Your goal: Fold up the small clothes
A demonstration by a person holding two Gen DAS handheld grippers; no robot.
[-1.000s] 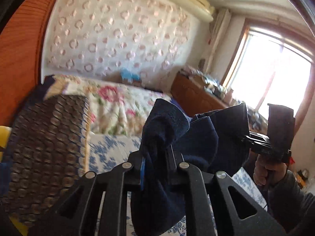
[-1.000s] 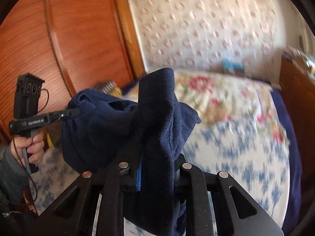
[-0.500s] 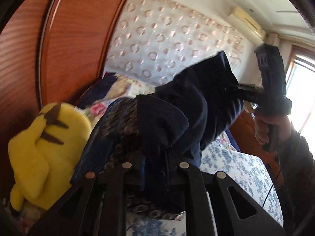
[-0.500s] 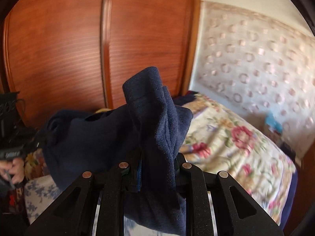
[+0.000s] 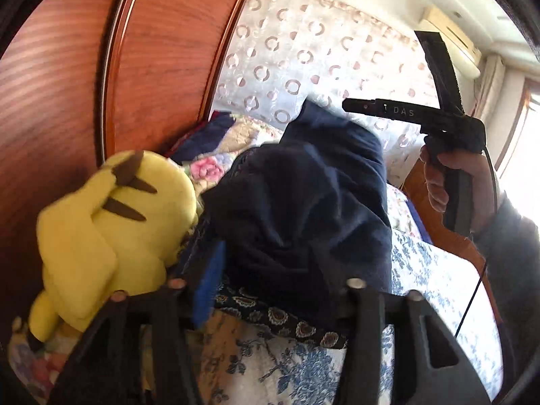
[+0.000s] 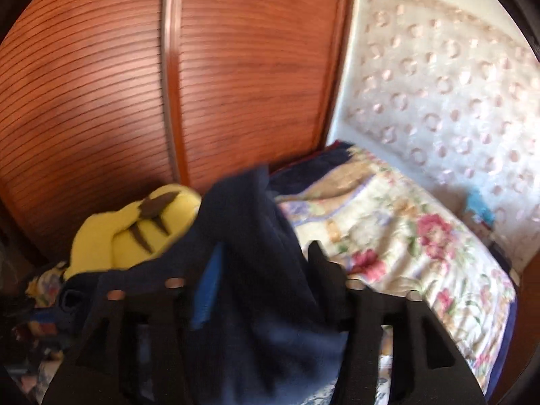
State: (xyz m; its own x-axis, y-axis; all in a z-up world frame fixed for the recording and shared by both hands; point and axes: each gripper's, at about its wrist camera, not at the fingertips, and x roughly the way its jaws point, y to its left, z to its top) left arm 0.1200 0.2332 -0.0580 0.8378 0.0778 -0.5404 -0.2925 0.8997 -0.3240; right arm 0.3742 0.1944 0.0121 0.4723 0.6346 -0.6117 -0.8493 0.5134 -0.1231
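Now releasing: navy garment [image 5: 303,202] lies directly ahead of both grippers.
Left gripper [image 5: 270,266] and right gripper [image 6: 266,270] fingers have just been opening, cloth loose between them, beside yellow plush [image 5: 111,222] at bed corner.

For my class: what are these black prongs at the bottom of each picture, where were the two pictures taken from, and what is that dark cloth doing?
No robot here: a person holds a hand-held gripper in each hand, each with a camera looking along its two fingers. One picture is from the left gripper, the other from the right gripper, which also shows in the left view, in the person's hand. Both have just been opening, so the navy garment lies loose between the fingers, on a patterned folded pile on the bed. A yellow plush toy sits beside it, against the wooden wardrobe.
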